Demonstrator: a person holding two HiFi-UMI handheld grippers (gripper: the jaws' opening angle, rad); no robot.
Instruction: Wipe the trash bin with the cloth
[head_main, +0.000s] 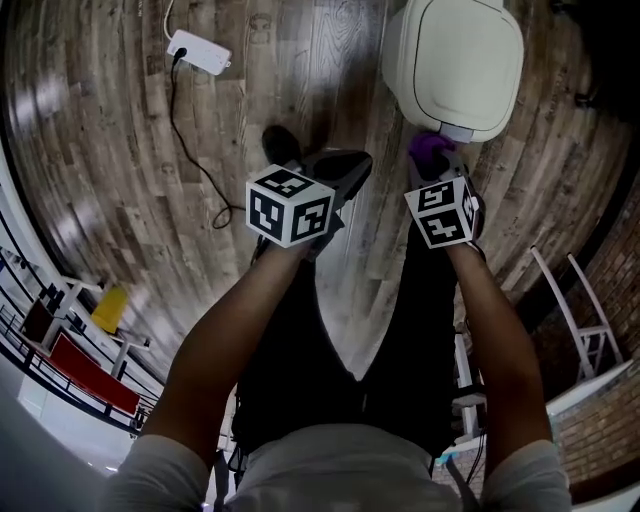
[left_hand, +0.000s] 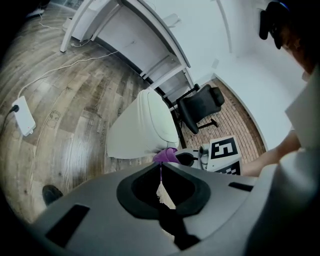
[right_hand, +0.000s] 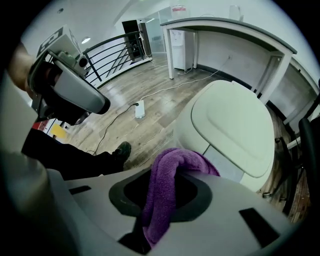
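Just beyond the right gripper (head_main: 438, 163), fingers pinching the cloth (right_hand: 164, 192), stands the bin (right_hand: 234, 125); the left gripper (head_main: 336, 172), fingers pressed together, sits farther off.

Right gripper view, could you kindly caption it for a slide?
Right gripper shut on purple cloth, cream trash bin just ahead.

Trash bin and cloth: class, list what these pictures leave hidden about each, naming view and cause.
Trash bin: head view, the lid covers most of its body.
Cloth: right gripper view, lower end buried between the right gripper's jaws; head view, mostly behind its marker cube.
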